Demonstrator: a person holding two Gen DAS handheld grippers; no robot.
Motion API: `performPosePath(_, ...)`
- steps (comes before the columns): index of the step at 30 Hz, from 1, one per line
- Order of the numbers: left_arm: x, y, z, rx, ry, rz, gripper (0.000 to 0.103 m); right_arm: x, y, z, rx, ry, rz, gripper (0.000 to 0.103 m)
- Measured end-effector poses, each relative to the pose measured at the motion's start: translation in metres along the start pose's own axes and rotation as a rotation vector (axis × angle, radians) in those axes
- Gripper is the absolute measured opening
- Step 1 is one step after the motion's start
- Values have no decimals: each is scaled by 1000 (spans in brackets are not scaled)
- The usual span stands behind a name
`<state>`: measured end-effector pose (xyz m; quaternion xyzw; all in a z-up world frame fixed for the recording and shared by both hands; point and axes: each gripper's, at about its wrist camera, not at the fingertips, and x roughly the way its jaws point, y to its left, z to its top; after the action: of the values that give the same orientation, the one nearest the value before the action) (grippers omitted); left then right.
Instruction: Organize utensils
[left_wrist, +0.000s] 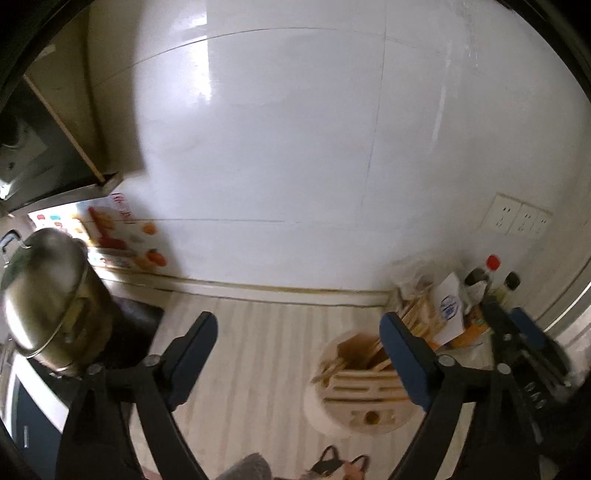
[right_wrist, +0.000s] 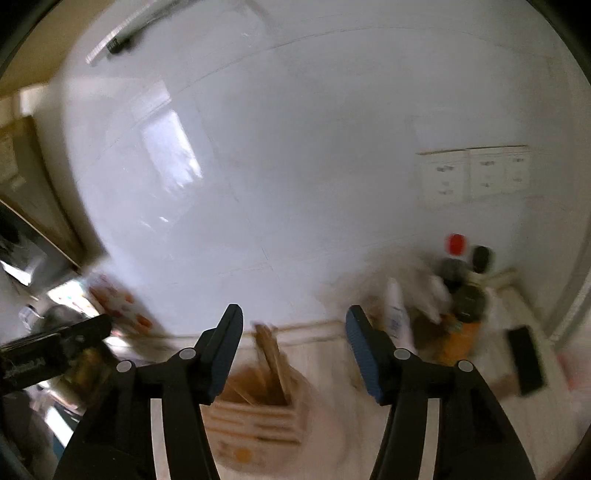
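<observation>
On the left, the steel pot (left_wrist: 51, 299) stands tall and close beside the left gripper (left_wrist: 299, 354); a careless sideways swing could knock it. That gripper hangs wide open and empty over the striped counter (left_wrist: 258, 332), pointing toward the wall. Just right sits the round utensil holder (left_wrist: 364, 384) with wooden utensils in it; the blur suggests quick motion, risking tipping it. The right gripper (right_wrist: 295, 350), likewise spread and empty, hovers above the holder, tilted forward.
</observation>
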<state>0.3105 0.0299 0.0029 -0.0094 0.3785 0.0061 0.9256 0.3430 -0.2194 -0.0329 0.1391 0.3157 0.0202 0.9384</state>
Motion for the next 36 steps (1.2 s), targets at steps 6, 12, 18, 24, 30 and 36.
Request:
performPosePath(6, -3, -6, -39, 55, -4, 77, 103, -11, 6, -26, -93, 79, -103, 89)
performPosePath(12, 10, -8, -66, 33, 40, 113, 103, -5, 4, -52, -147, 156, -152, 101)
performPosePath(18, 1, -5, -79, -2, 38, 124, 103, -12, 2, -58, -176, 157, -175, 101)
performPosePath(24, -39, -1, -87, -9, -1, 94, 103, -57, 7, -59, -170, 110, -194, 103)
performPosePath(30, -95, 6, -101, 15, -67, 73, 103, -119, 22, -65, -158, 38, -218, 103)
performPosePath(36, -149, 18, -121, 34, -109, 39, 103, -184, 39, -80, -139, -20, -233, 103)
